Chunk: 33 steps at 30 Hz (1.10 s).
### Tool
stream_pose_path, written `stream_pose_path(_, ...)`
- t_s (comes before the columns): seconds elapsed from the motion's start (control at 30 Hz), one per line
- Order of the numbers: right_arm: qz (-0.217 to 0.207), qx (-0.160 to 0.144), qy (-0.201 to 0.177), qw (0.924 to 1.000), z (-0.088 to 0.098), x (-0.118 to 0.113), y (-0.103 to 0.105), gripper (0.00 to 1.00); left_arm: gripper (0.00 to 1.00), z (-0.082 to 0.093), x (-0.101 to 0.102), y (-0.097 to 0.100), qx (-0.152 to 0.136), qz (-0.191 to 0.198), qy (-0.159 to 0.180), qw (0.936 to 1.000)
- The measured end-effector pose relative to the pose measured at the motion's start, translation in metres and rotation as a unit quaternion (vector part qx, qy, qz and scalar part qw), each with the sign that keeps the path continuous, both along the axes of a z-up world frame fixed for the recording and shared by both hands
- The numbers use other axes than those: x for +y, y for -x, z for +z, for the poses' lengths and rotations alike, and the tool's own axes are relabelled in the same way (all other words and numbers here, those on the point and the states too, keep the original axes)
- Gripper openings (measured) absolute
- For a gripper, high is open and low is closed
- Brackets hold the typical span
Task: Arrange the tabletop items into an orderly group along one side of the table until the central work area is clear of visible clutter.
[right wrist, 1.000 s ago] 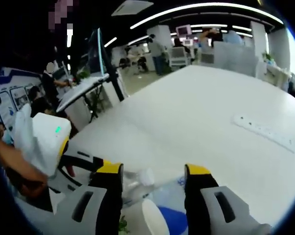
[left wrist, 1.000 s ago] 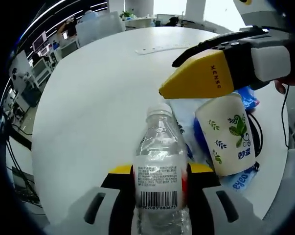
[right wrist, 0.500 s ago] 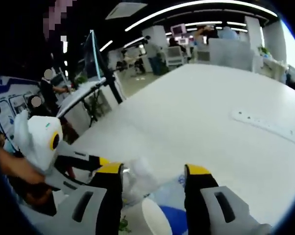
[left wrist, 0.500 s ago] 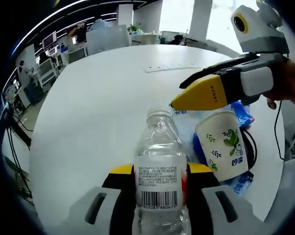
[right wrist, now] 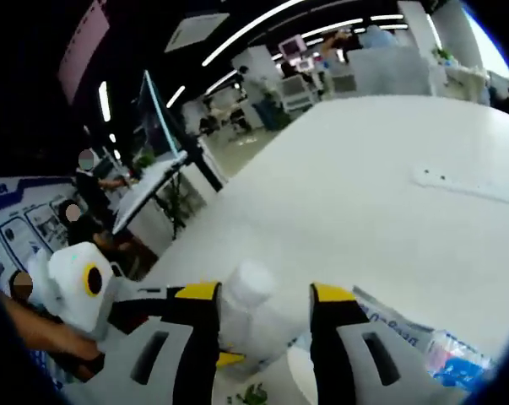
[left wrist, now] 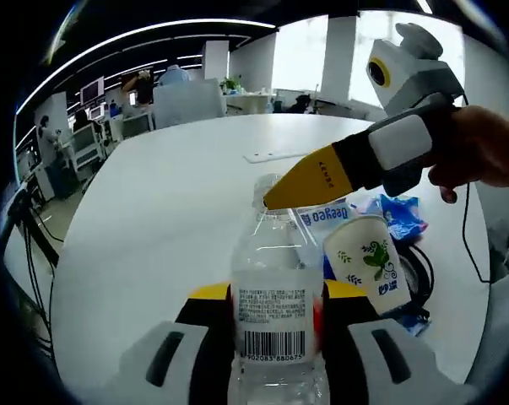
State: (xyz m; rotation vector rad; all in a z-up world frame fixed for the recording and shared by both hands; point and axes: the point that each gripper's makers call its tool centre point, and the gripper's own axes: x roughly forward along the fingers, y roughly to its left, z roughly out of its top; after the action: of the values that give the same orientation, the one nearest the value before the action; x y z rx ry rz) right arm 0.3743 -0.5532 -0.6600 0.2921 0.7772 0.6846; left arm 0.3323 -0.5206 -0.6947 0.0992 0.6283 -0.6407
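Observation:
A clear plastic water bottle [left wrist: 271, 287] with a barcode label stands upright between my left gripper's [left wrist: 267, 297] jaws, which are shut on its body. My right gripper [left wrist: 322, 175], held by a hand, comes in from the right, its yellow jaw covering the bottle's top. In the right gripper view the bottle's white cap [right wrist: 250, 281] sits between my right gripper's [right wrist: 264, 297] open jaws, with small gaps on both sides. A paper cup [left wrist: 368, 266] with green leaves stands just right of the bottle, on blue snack packets [left wrist: 322, 215].
The round white table [left wrist: 153, 219] stretches away to the left and behind. A white power strip [left wrist: 271, 156] lies far across it. A black cable [left wrist: 423, 270] coils by the cup at the right edge. Office desks and people stand beyond the table.
My right gripper has moved in from above the cup until its jaws straddle the bottle's cap. The left gripper still holds the bottle, and its view has tilted up.

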Motion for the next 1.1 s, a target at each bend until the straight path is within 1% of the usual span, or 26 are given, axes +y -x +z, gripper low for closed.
stream_pose_path(0.07, -0.003, 0.010, -0.013, 0.9999, 0.002, 0.003, 0.001, 0.37, 0.38, 0.002, 0.000, 0.000, -0.008, 0.004, 0.010, 0.9999)
stream_pose_path(0.13, -0.001, 0.018, -0.021, 0.9996, 0.004, 0.006, 0.004, 0.36, 0.38, 0.003, -0.001, 0.001, -0.015, 0.002, 0.011, 0.9998)
stream_pose_path(0.3, 0.006, 0.026, -0.036, 0.9990, 0.009, 0.013, 0.008, 0.30, 0.38, 0.007, -0.003, 0.003, -0.027, 0.001, 0.021, 0.9994)
stream_pose_path(0.43, 0.020, 0.023, -0.037, 0.9988, 0.014, 0.020, 0.012, 0.24, 0.38, 0.009, -0.006, 0.006, -0.032, 0.002, 0.030, 0.9990)
stream_pose_path(0.63, 0.025, 0.022, -0.035, 0.9989, 0.016, 0.021, 0.012, 0.23, 0.39, 0.010, -0.005, 0.006, -0.030, 0.012, 0.045, 0.9985)
stream_pose_path(0.67, 0.026, 0.021, -0.034, 0.9989, 0.017, 0.021, 0.012, 0.22, 0.39, 0.011, -0.005, 0.007, -0.027, 0.014, 0.053, 0.9981)
stream_pose_path(0.73, 0.031, 0.015, -0.030, 0.9989, 0.019, 0.023, 0.013, 0.22, 0.40, 0.011, -0.005, 0.008, -0.022, 0.018, 0.067, 0.9973)
stream_pose_path(0.97, 0.055, -0.007, -0.013, 0.9984, 0.027, 0.031, 0.018, 0.21, 0.41, 0.015, -0.002, 0.011, -0.029, 0.020, 0.073, 0.9967)
stream_pose_path(1.1, 0.067, -0.019, -0.003, 0.9976, 0.032, 0.033, 0.023, 0.21, 0.41, 0.017, -0.001, 0.014, -0.037, 0.017, 0.070, 0.9967)
